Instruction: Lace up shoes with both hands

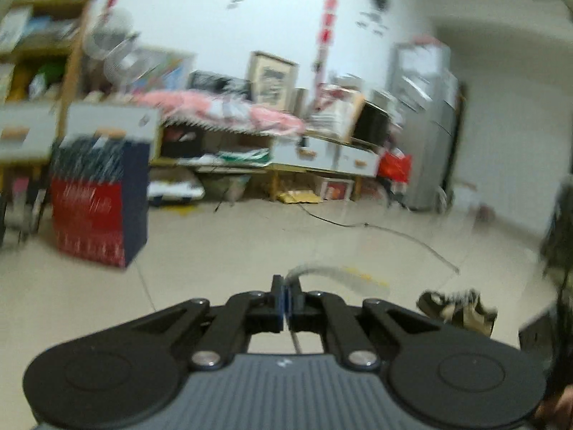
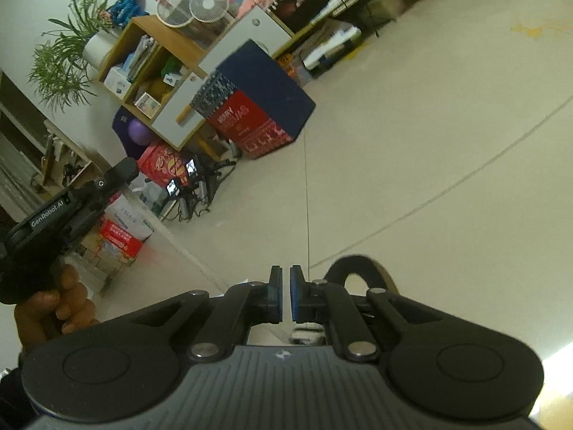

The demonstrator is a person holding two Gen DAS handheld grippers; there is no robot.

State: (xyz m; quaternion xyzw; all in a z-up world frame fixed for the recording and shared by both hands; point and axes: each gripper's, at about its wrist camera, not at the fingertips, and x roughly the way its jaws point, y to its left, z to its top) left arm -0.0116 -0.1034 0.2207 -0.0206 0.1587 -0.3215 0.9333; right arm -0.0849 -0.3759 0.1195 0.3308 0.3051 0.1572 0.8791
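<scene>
Shoe: tan and dark, blurred, on the pale tile floor (image 1: 250,243) at lower right of the left wrist view (image 1: 458,310); low beside the left gripper's right linkage.
Lace: pale strand (image 1: 333,272) pinched at the left gripper's tips, arcing right; another length runs under the jaws towards the camera.
Left gripper: (image 1: 286,297) jaws closed together on the lace, no gap visible.
Right gripper: (image 2: 285,295) pads nearly together, narrow slit between them; cannot tell whether anything is held.
Dark loop: (image 2: 358,268) curved black shape just behind the right gripper's right finger; identity unclear.
Left hand: (image 2: 53,308) at left edge of right wrist view.
Open room: bare floor ahead; red and navy box (image 2: 258,107) and shelf unit (image 2: 161,61) border the far side.
</scene>
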